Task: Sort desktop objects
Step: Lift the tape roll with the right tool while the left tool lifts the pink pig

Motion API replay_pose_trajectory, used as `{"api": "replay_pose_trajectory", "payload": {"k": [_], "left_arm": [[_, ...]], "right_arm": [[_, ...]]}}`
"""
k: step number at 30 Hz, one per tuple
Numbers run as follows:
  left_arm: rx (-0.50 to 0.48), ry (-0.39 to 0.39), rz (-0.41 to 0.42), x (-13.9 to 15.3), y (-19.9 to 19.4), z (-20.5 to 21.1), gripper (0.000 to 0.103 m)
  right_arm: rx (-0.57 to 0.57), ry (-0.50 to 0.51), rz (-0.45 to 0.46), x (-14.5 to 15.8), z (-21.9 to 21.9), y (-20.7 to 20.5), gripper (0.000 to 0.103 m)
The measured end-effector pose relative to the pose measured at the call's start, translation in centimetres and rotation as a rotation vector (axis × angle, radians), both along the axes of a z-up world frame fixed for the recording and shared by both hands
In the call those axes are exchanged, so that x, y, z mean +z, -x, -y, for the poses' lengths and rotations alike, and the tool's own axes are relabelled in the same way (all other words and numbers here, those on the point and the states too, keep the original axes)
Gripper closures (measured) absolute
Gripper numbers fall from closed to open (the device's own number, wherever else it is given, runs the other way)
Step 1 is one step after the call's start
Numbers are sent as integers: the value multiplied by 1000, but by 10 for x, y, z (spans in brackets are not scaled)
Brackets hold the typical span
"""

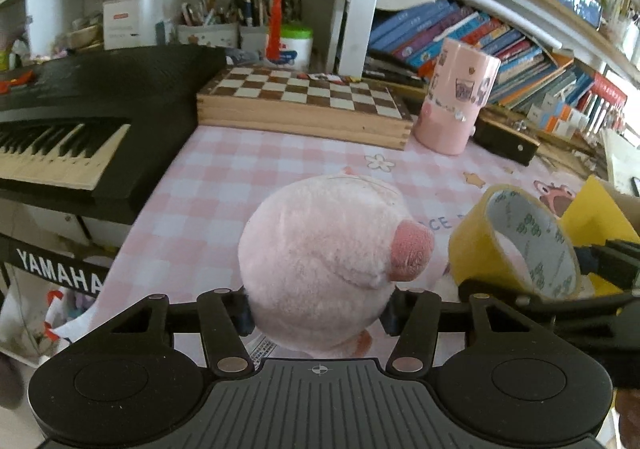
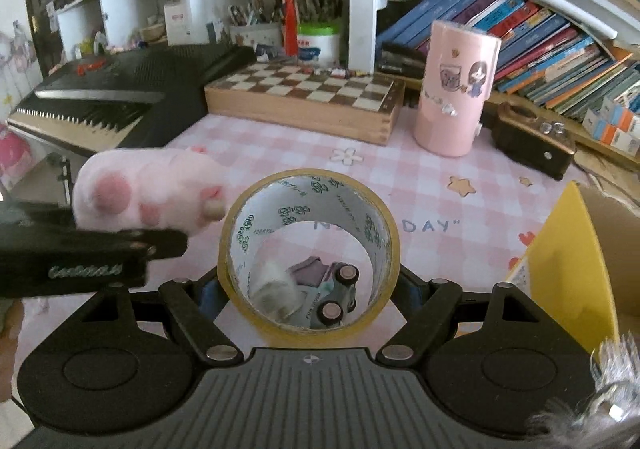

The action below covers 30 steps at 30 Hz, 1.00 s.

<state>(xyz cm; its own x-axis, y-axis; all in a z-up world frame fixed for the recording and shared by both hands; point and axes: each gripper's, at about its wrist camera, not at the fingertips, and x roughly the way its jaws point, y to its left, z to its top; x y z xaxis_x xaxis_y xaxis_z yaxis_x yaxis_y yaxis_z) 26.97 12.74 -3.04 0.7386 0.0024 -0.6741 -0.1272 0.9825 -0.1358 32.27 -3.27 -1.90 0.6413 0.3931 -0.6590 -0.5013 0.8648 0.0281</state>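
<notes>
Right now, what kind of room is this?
Probably a home study or child's room: a Yamaha keyboard beside a desk with a pink checked cover, shelves of books, a chessboard box and pots of pens.

Checked desk (image 1: 248, 169) with chessboard box (image 1: 304, 101), pink canister (image 1: 456, 97)

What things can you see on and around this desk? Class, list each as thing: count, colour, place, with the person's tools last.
plush: one, pink, held in left tongs above cloth
tape: one roll, yellow-tan, held in right tongs
toy car: one, pale green, on the cloth, seen through the tape
cup: one, pink, right of chessboard
chessboard: one, wooden box, back of desk
keyboard: one, black, left
box: one, yellow, right edge
books: many, mixed, shelf at right
cloth: one, pink check, covers desk
left tongs: black, shut on plush
right tongs: black, shut on tape
</notes>
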Motion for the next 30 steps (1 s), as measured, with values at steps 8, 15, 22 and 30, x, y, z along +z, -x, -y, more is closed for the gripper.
{"api": "replay_pose_trajectory", "payload": {"k": [8,15,22,30], "left_arm": [[-12,10,54,19,35,-4,48],[-38,18,78,28,68,-4,48],[-68,40,84,31,102,-4,48],[-94,54,81,29,139,-7,48]], "right_arm": [[-52,-28,57,24,12,26,24],[-88,-23,52,27,22,60,24],[-104,-16,28,24,25,99,24],[-129,-6,13,21,23,141,24]]}}
